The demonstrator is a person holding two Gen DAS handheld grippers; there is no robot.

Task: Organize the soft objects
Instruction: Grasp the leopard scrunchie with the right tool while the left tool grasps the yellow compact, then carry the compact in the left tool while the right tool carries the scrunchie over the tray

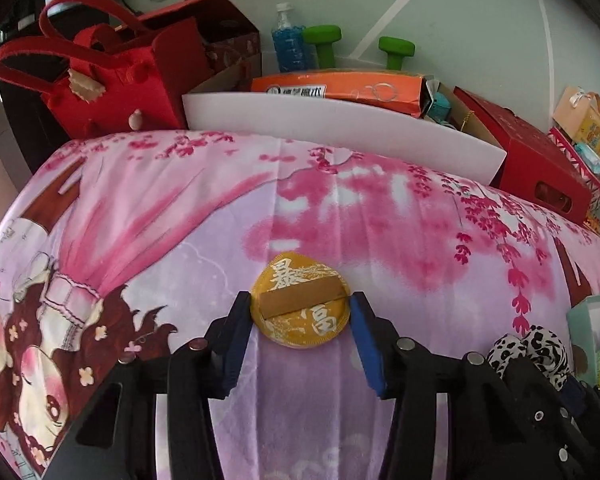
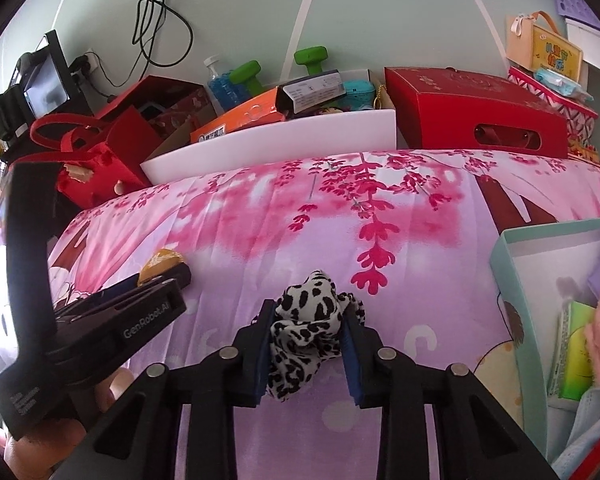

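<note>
The left gripper [image 1: 300,312] had its blue-padded fingers [image 1: 236,336] spread on either side of a round yellow puff [image 1: 300,302] — each tip sat just beside the rim, and whether the pads touched it could not be told. The puff lay flat on the pink printed bedspread [image 1: 220,216], a tan band across its face and white characters above and below the band. To the right of those fingers, near the frame edge, showed the spotted scrunchie [image 1: 540,344].

The right gripper [image 2: 305,336] pinched that black-and-white scrunchie [image 2: 308,320] between its fingers [image 2: 260,356]; the fabric bulged up past the tips and hung down between the pads, just over the bedspread [image 2: 380,208]. Left of these fingers the left gripper's black body [image 2: 100,332] lay low over the bedspread, with the yellow puff [image 2: 160,262] peeking out past its tip. To the right of the fingers stood an open teal box [image 2: 512,280] — inside it were a green packet, something pink and fluffy, and a pale blue mask.

Beyond both sets of fingers, at the far edge of the bed, sat a white bin [image 1: 340,128] holding an orange carton [image 1: 340,86], with a red felt bag [image 1: 112,80] to its left and a red box [image 2: 472,112] to its right. Behind the bin were two green dumbbells [image 1: 396,52] and a bottle [image 1: 288,40] with blue contents.
</note>
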